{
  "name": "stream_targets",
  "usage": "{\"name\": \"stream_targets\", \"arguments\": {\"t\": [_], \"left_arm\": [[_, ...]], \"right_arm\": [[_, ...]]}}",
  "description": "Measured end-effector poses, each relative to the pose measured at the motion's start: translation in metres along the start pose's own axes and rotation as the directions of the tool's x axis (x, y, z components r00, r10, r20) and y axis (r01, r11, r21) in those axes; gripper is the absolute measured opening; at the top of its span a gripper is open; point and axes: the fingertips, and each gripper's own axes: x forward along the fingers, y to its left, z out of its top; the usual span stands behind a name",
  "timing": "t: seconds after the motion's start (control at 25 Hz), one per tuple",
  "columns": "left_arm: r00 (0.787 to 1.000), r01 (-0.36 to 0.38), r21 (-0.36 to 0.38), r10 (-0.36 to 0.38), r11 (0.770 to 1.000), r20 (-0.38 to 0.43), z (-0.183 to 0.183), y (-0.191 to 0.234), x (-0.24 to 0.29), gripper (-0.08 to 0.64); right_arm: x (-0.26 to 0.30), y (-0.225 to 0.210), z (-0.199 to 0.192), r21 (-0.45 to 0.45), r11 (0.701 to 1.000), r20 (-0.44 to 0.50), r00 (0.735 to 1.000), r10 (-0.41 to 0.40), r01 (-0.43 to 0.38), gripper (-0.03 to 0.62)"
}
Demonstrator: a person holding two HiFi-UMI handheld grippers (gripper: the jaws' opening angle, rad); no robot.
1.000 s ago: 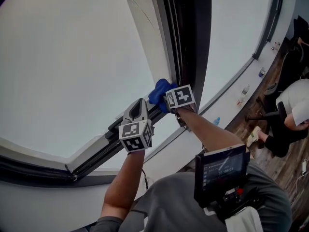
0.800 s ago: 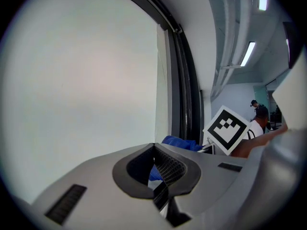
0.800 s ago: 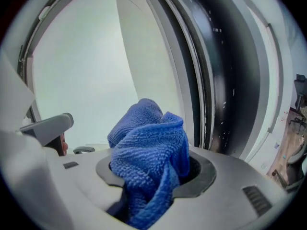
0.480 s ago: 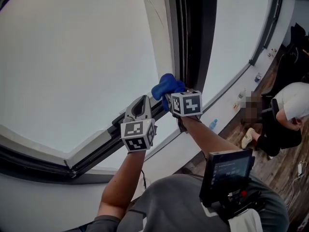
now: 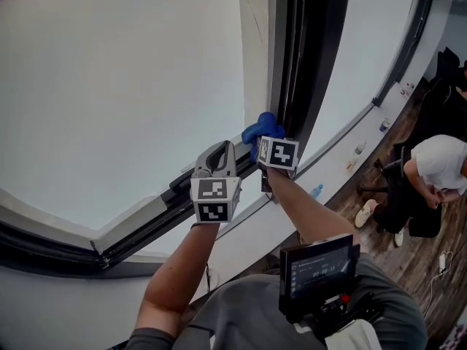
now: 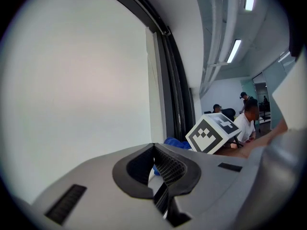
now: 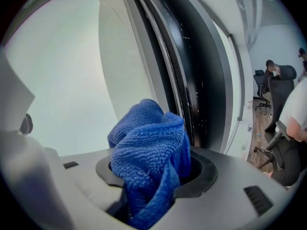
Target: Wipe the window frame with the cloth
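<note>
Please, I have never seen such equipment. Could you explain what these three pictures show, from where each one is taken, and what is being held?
There is no robot here. A person holds a tool in each hand: the left hand-held gripper and the right hand-held gripper. The cubes with black-and-white squares are part of them. The head view comes from a camera on the person's head, looking down at a large window. The two gripper views come from a camera on each tool, looking along its jaws. The right one is shut on a bunched blue cloth, held at the dark window frame. The left one's jaws are together, with nothing between them.
</note>
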Motion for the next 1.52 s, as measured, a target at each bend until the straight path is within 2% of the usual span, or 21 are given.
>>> {"name": "stream_targets", "arguments": {"t": [0.12,0.28,0.56,0.8,1.12,1.52], "left_arm": [[0.999,0.011,0.016,-0.010,1.000,-0.047,-0.010,0.002,0.008,0.009],[0.998,0.029,0.028,-0.027,0.999,-0.065,-0.018,0.004,0.008,0.009],[0.999,0.040,0.043,-0.039,0.998,-0.029,0.006,0.005,0.011,0.009],[0.996,0.058,0.063,-0.062,0.996,0.062,0.055,0.000,0.008,0.009],[0.979,0.066,0.029,-0.071,0.997,0.191,0.131,0.009,-0.008,0.009],[0.962,0.099,0.063,-0.112,0.993,0.251,0.208,0.010,-0.020,0.009]], "right_arm": [[0.015,-0.007,-0.001,0.033,0.999,0.002,1.000,-0.025,0.025,0.222],[0.027,-0.012,0.000,0.046,0.998,-0.008,0.999,-0.045,0.046,0.221],[0.019,-0.005,0.030,0.066,0.997,0.036,0.999,-0.038,0.036,0.221],[-0.003,0.013,0.076,0.055,0.998,0.104,0.995,-0.010,0.004,0.221],[-0.040,0.040,0.139,0.024,0.999,0.198,0.979,0.038,-0.043,0.221],[-0.086,0.076,0.220,-0.108,0.992,0.283,0.954,0.100,-0.072,0.221]]}}
